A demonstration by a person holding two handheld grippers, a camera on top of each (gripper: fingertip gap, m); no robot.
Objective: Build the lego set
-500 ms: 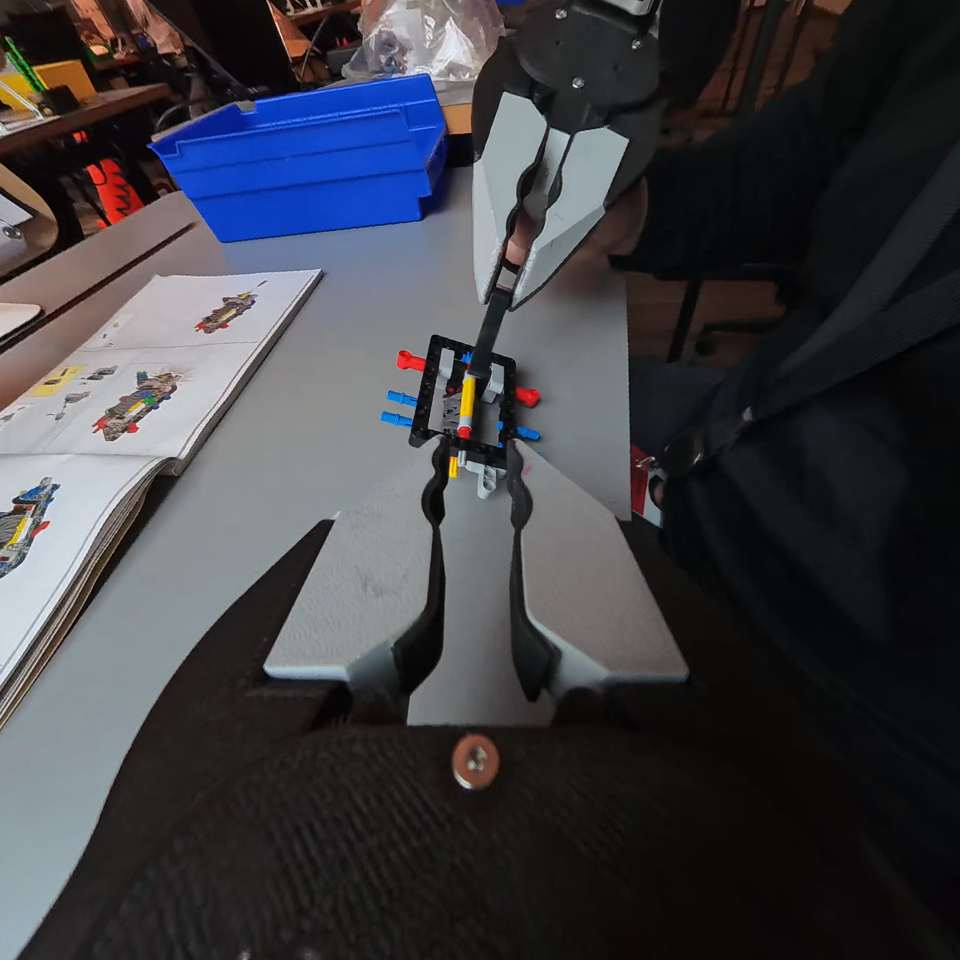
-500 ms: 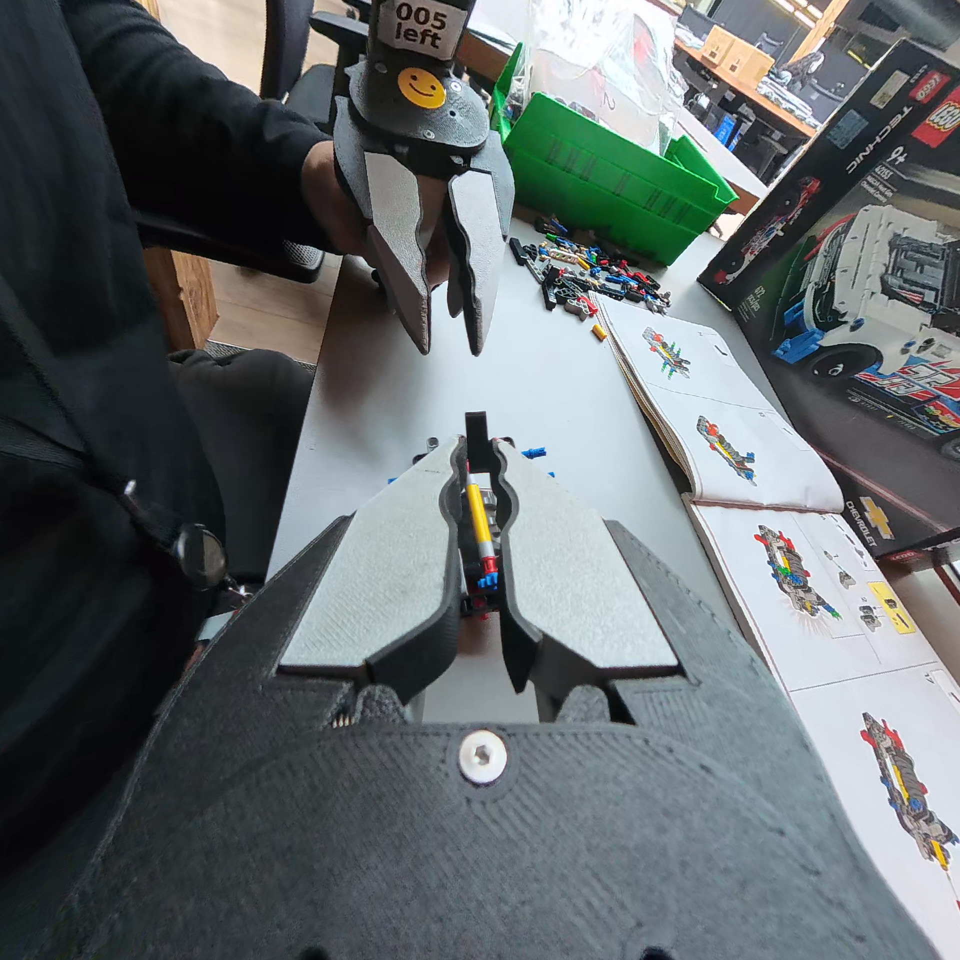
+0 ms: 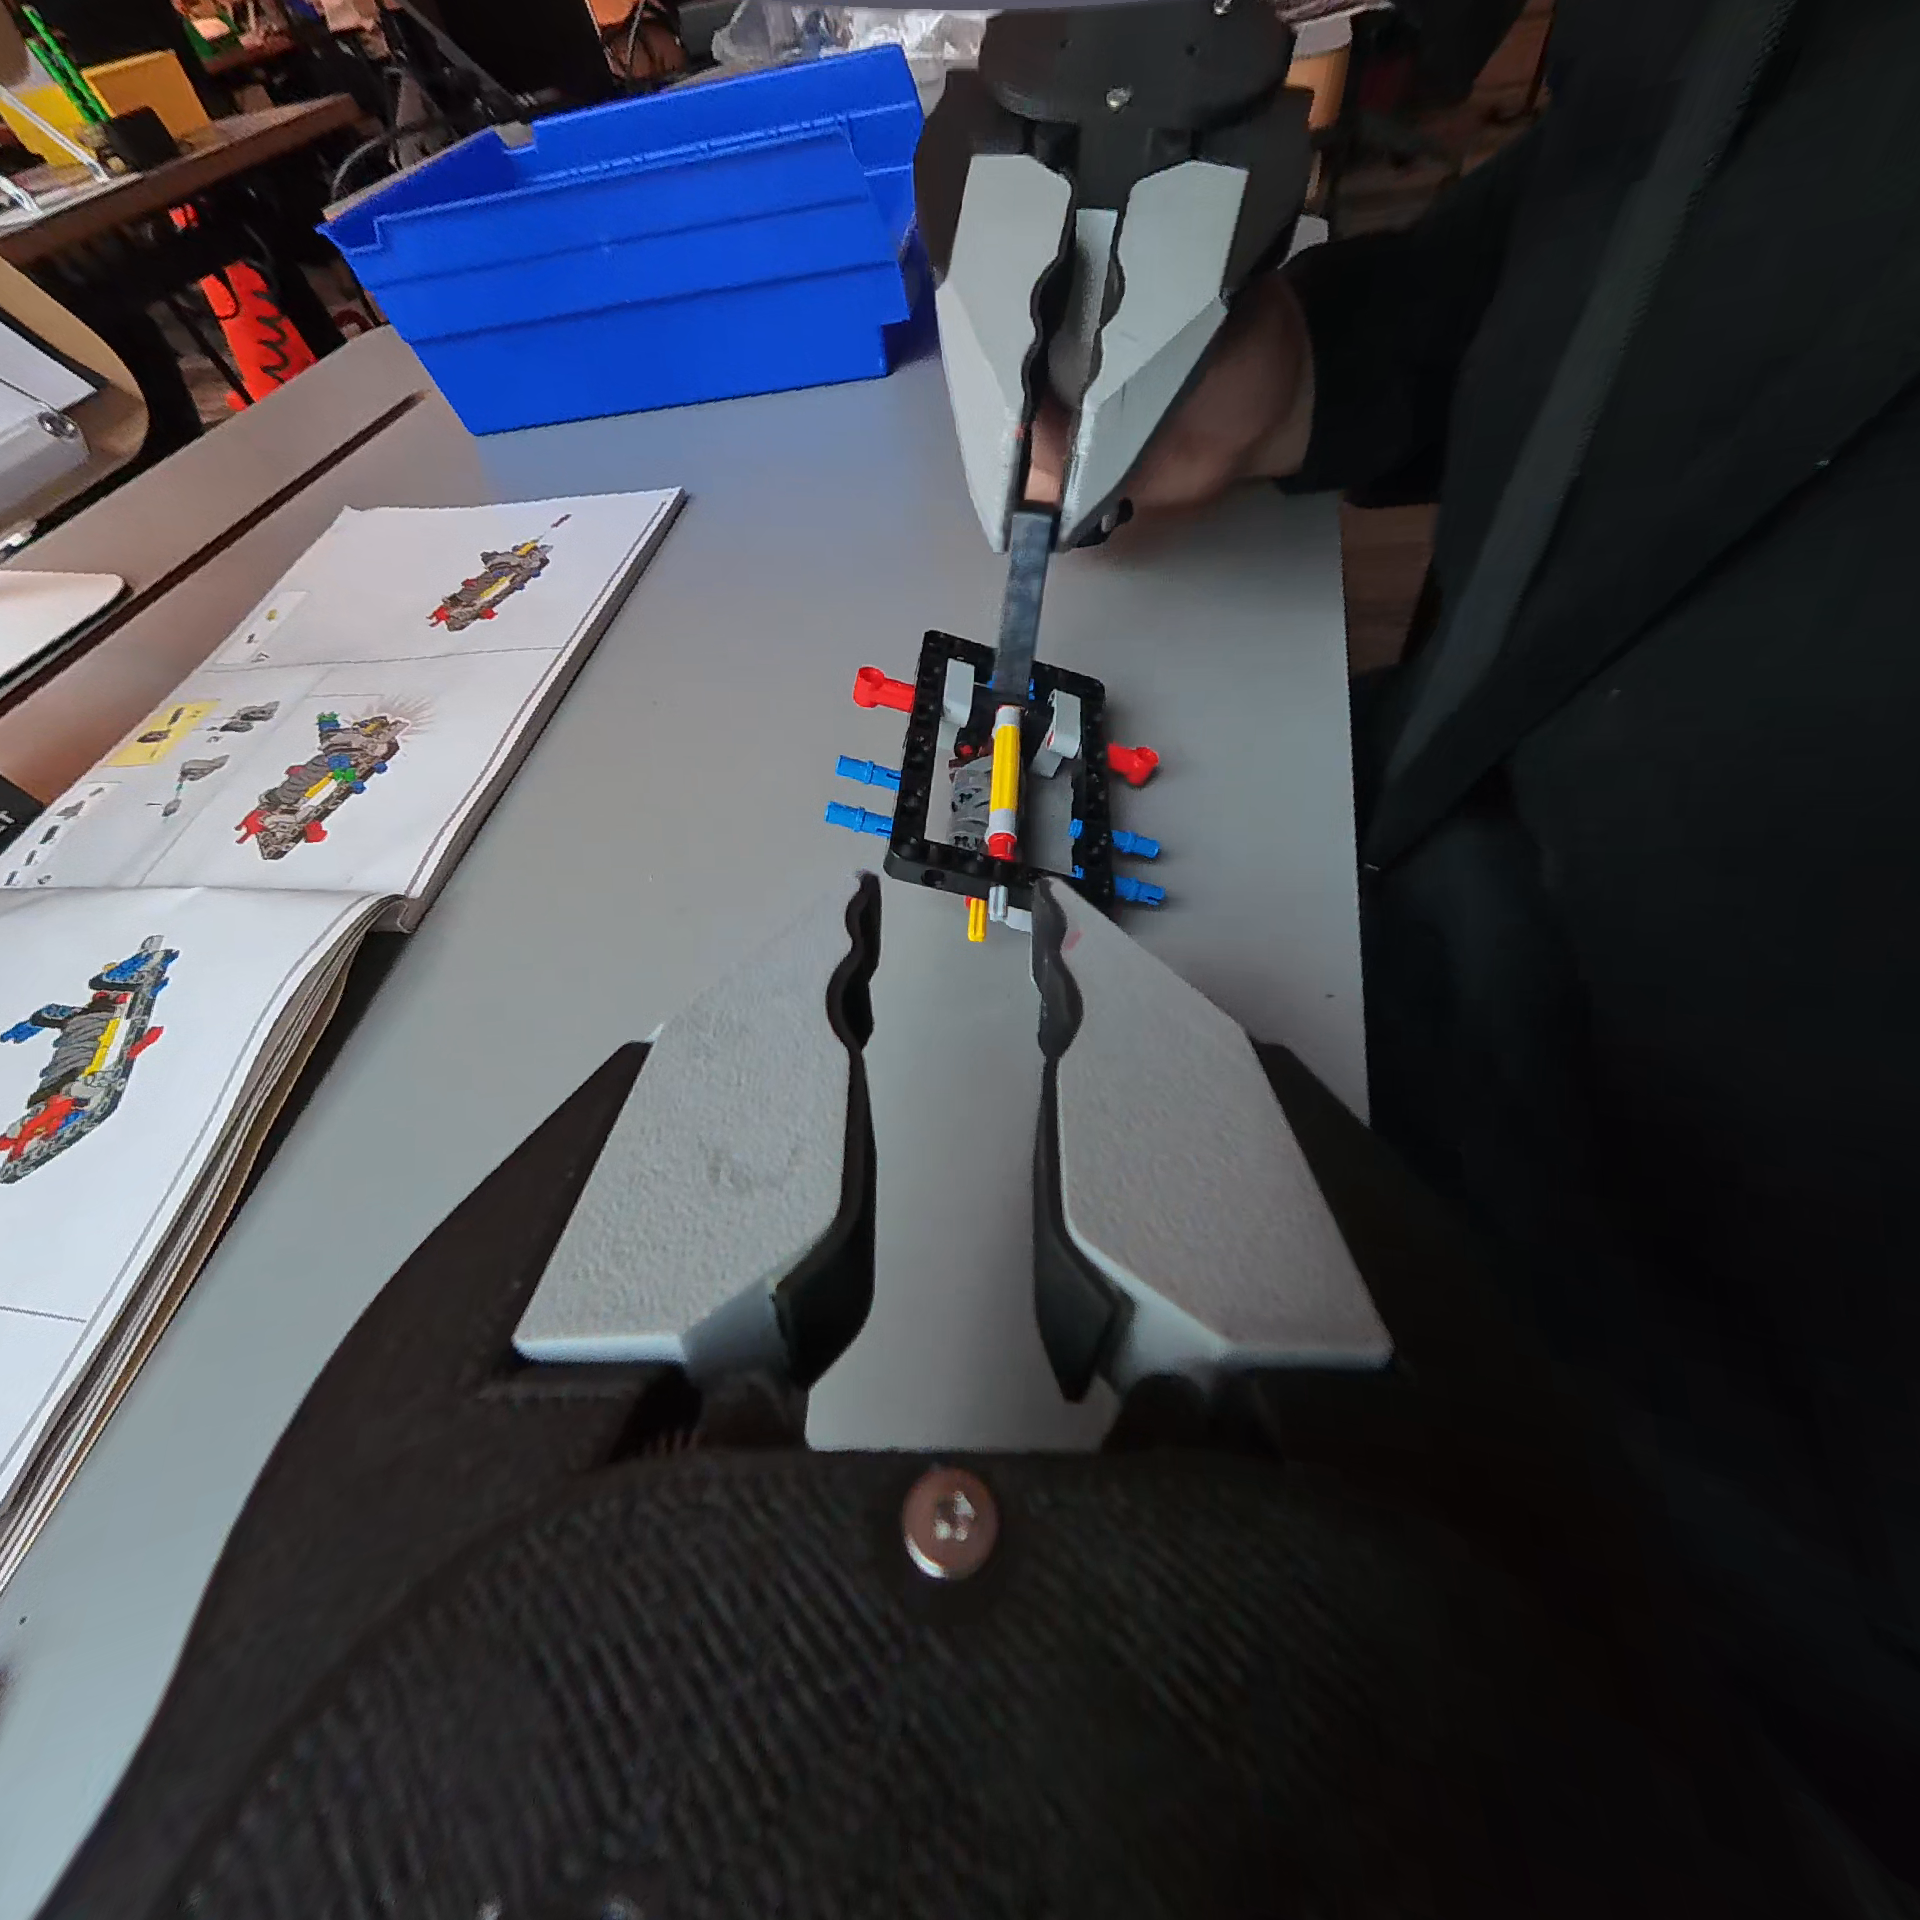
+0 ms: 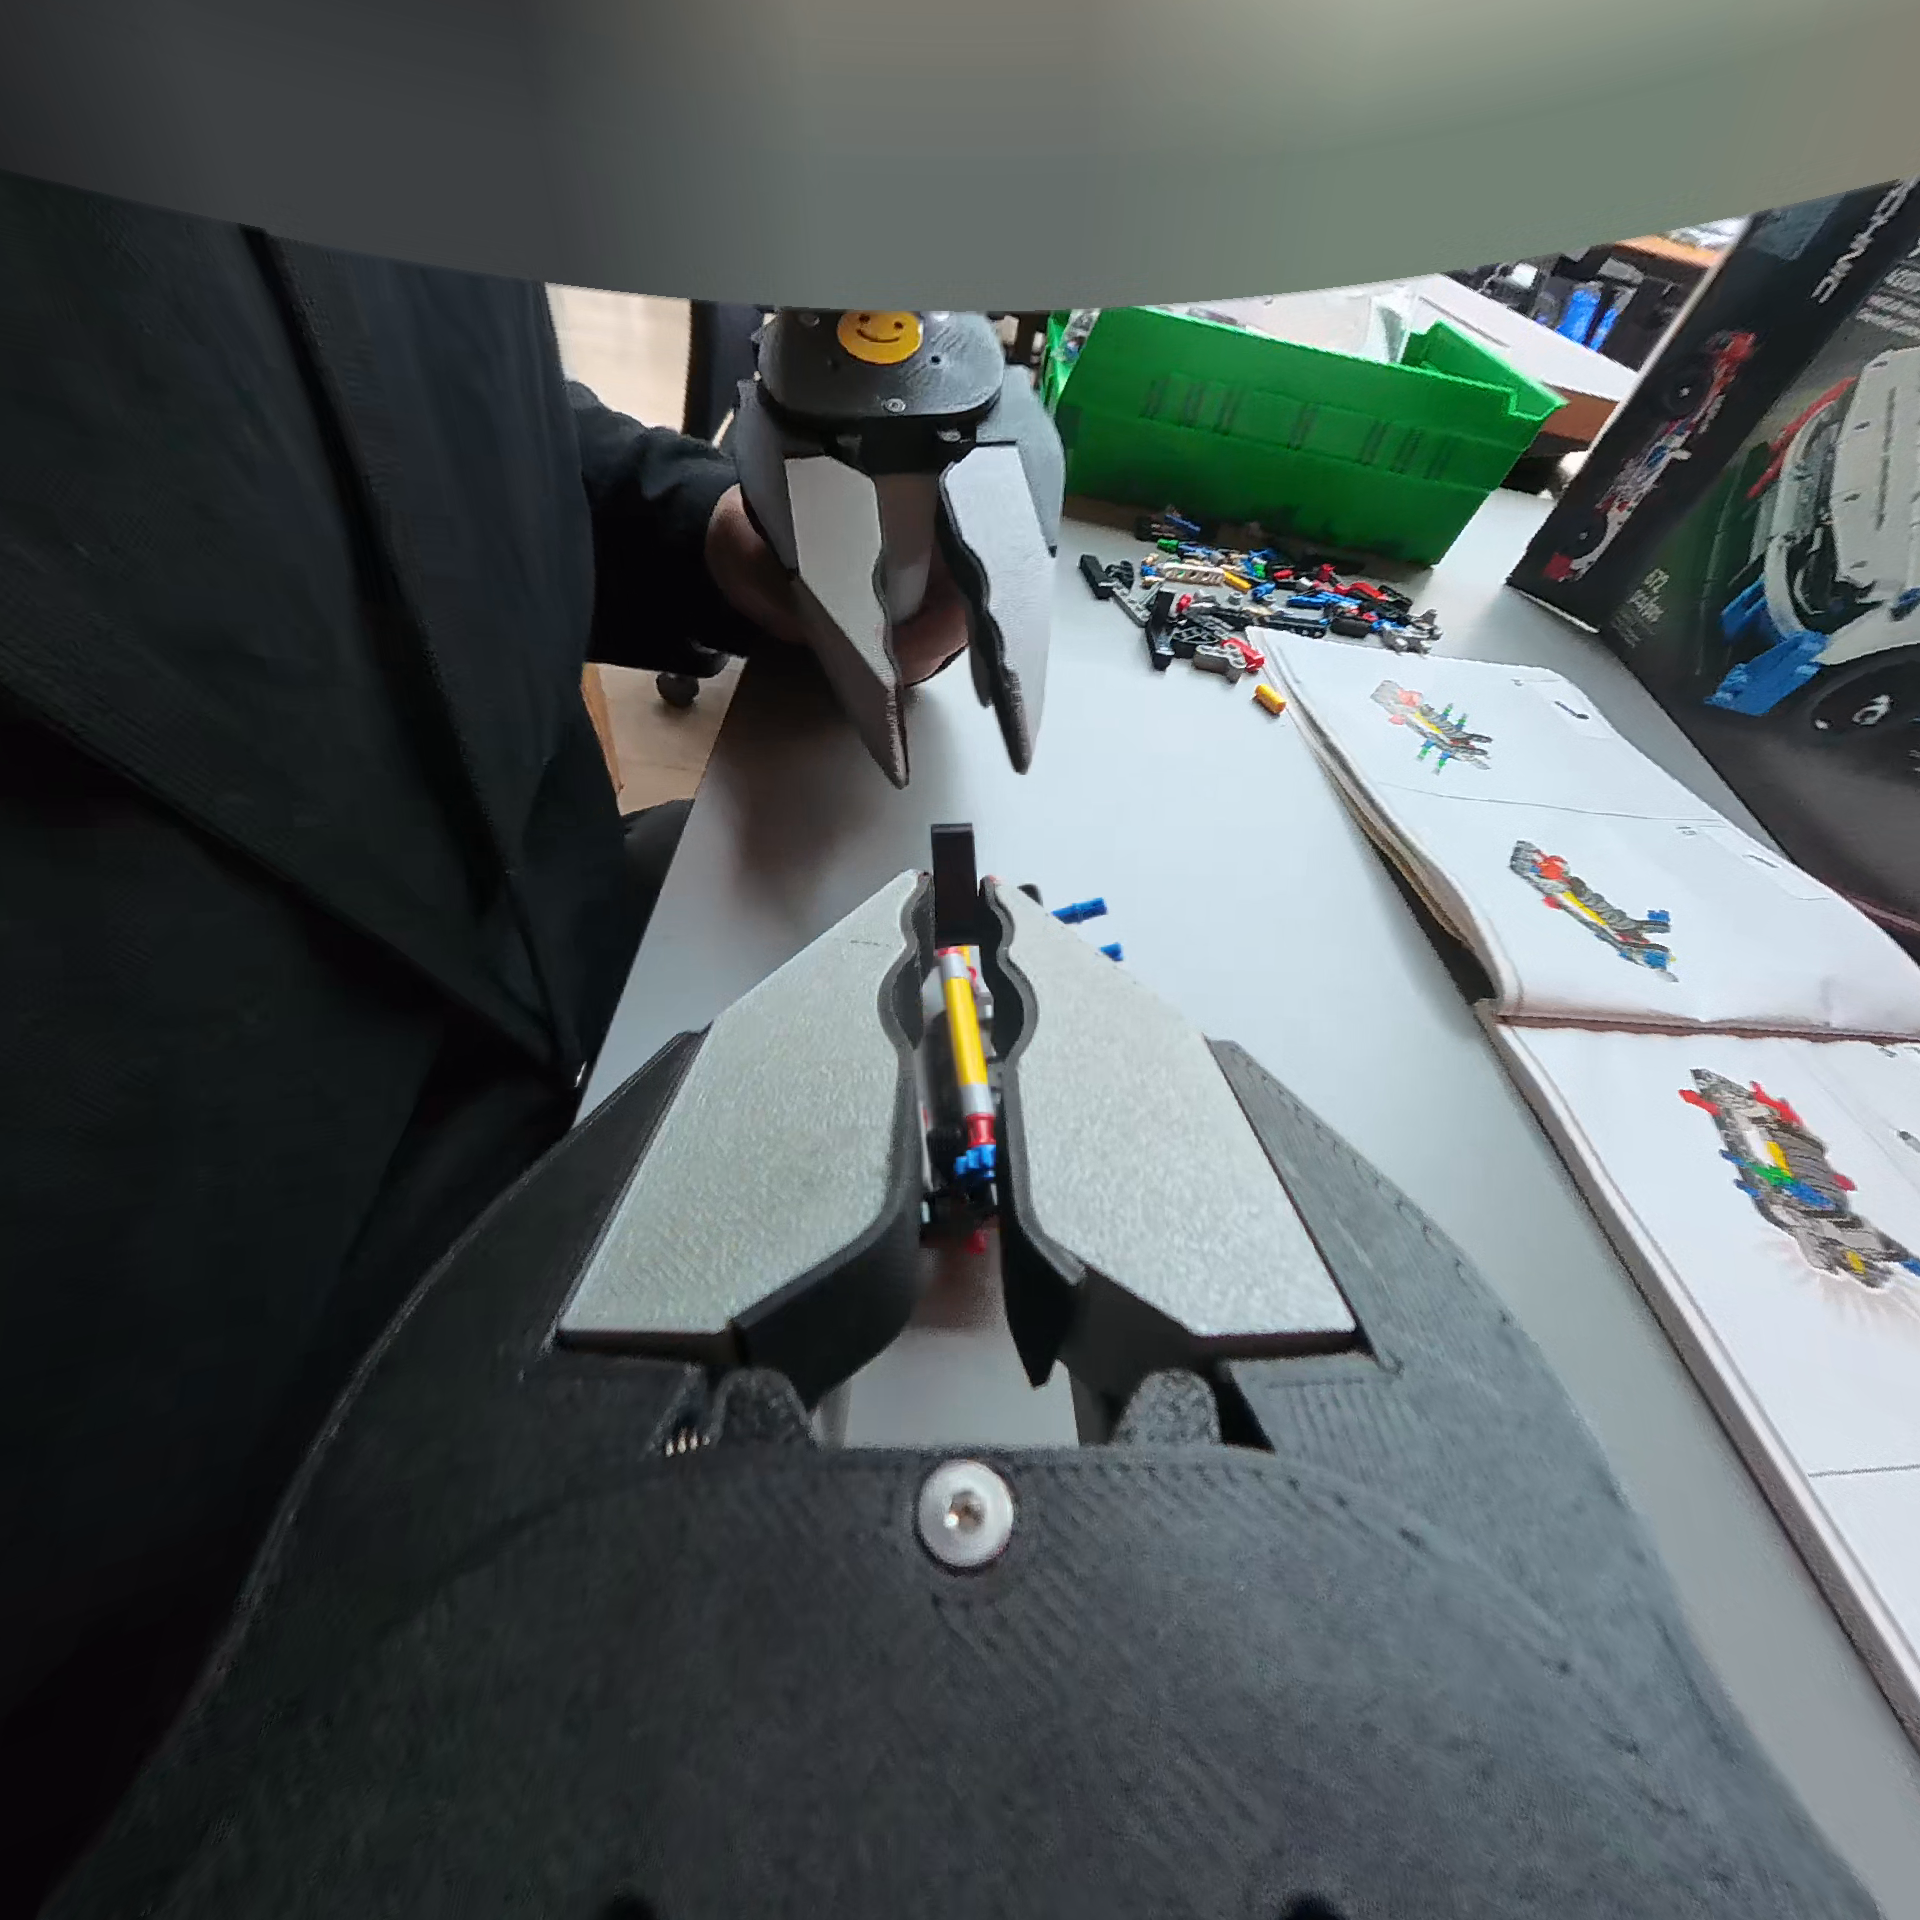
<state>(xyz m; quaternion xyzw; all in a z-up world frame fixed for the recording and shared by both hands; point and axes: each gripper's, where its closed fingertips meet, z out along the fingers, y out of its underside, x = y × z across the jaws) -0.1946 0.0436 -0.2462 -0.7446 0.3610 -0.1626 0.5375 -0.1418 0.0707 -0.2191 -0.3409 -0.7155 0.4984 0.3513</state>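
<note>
Centre frame, the right tool (image 3: 1042, 525) grips a black beam (image 3: 1018, 603), steering it into the frame assembly (image 3: 997, 774); the left tool (image 3: 951, 914) waits released, ready to brace.

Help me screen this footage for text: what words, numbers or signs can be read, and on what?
Set box: printed lettering and numbers, which I won't quote.
Instruction booklet: small marks beside the pictures, too small to read.
Left gripper: a round yellow sticker, no words in view.
</note>
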